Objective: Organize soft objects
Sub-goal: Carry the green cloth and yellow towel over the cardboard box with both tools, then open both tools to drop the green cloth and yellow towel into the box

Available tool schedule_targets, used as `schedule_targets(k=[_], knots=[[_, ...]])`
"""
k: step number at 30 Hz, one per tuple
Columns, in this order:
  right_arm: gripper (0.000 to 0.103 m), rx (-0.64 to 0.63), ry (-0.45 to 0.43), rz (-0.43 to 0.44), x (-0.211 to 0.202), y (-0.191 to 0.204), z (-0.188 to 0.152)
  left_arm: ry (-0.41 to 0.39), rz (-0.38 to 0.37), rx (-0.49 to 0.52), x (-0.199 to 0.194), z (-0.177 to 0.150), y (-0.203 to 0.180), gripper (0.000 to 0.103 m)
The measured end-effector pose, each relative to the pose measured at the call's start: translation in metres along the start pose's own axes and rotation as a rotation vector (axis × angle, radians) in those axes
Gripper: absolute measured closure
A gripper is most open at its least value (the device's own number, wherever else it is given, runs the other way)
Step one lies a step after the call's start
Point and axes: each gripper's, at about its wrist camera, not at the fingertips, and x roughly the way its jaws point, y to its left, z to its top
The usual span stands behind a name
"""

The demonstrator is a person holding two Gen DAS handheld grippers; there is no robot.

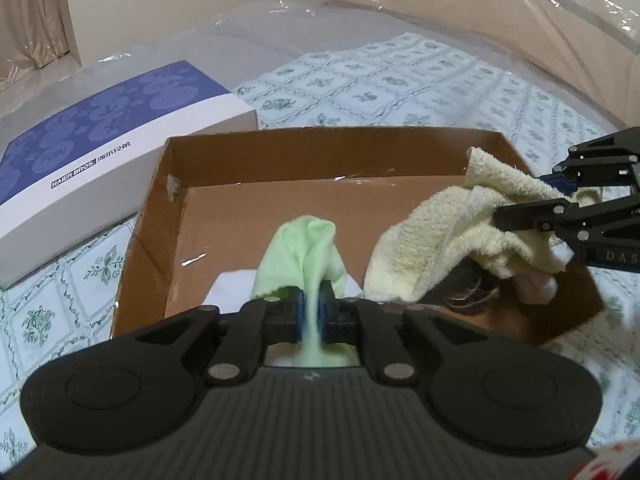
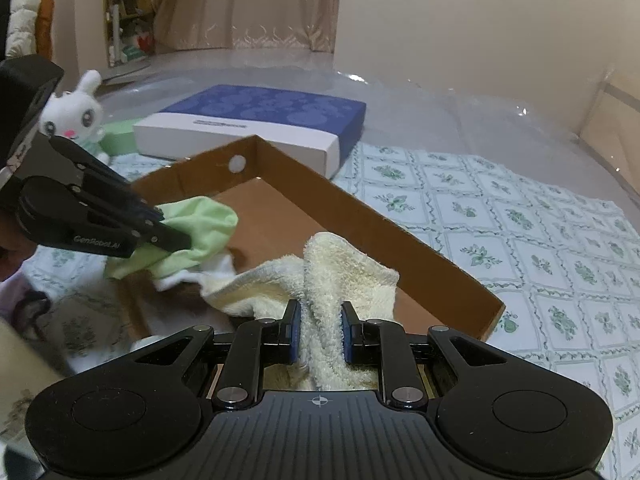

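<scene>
A shallow brown cardboard box [image 1: 280, 208] lies on the patterned bedsheet; it also shows in the right wrist view [image 2: 360, 216]. My left gripper [image 1: 312, 308] is shut on a light green cloth [image 1: 308, 248] and holds it over the box's near edge; the cloth also shows in the right wrist view [image 2: 200, 220]. My right gripper [image 2: 320, 328] is shut on a cream towel [image 2: 340, 272], held over the box's right side; the towel also shows in the left wrist view [image 1: 452, 236]. A white cloth [image 2: 208, 270] lies under the green one.
A blue and white flat box [image 1: 100, 140] lies left of the cardboard box. A white plush bunny [image 2: 80, 112] sits behind it beside a green block [image 2: 118, 138]. Clear plastic sheeting [image 1: 520, 20] covers the mattress and headboard behind. The sheet [image 2: 540, 240] spreads to the right.
</scene>
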Motion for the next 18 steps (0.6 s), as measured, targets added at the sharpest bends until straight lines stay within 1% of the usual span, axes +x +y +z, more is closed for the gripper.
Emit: schedule_targets(k=[2, 4, 5, 6, 7, 8, 10, 11, 12, 13, 15, 18], knots=[[0.083, 0.011, 0.001, -0.011, 0.009, -0.005, 0.002, -0.006, 0.011, -0.018, 0.003, 0.003, 0.003, 0.090], [0.083, 0.022, -0.003, -0.011, 0.013, -0.009, 0.005, -0.018, 0.019, -0.043, 0.002, 0.007, 0.007, 0.073], [0.082, 0.024, -0.012, -0.010, 0.013, -0.010, 0.006, -0.029, 0.015, -0.055, -0.001, 0.008, 0.009, 0.068], [0.079, 0.026, -0.022, -0.008, 0.011, -0.010, 0.007, -0.040, 0.009, -0.064, -0.005, 0.009, 0.010, 0.063], [0.074, 0.026, -0.031, -0.004, 0.009, -0.010, 0.008, -0.052, 0.005, -0.068, -0.009, 0.010, 0.011, 0.063], [0.071, 0.027, -0.043, 0.001, 0.006, -0.010, 0.010, -0.063, 0.005, -0.072, -0.013, 0.011, 0.012, 0.063], [0.061, 0.037, -0.071, 0.010, 0.000, -0.010, 0.014, -0.088, 0.017, -0.083, -0.024, 0.014, 0.015, 0.063], [0.058, 0.046, -0.087, 0.016, -0.005, -0.011, 0.016, -0.100, 0.014, -0.094, -0.030, 0.015, 0.017, 0.062], [0.051, 0.055, -0.101, 0.021, -0.010, -0.012, 0.018, -0.112, 0.009, -0.104, -0.036, 0.016, 0.019, 0.062], [0.047, 0.063, -0.117, 0.026, -0.015, -0.013, 0.021, -0.122, 0.012, -0.111, -0.042, 0.017, 0.021, 0.062], [0.044, 0.062, -0.139, 0.020, -0.026, -0.013, 0.026, -0.140, 0.021, -0.111, -0.054, 0.017, 0.022, 0.062], [0.043, 0.067, -0.168, 0.005, -0.043, -0.016, 0.032, -0.160, 0.033, -0.115, -0.072, 0.015, 0.021, 0.062]])
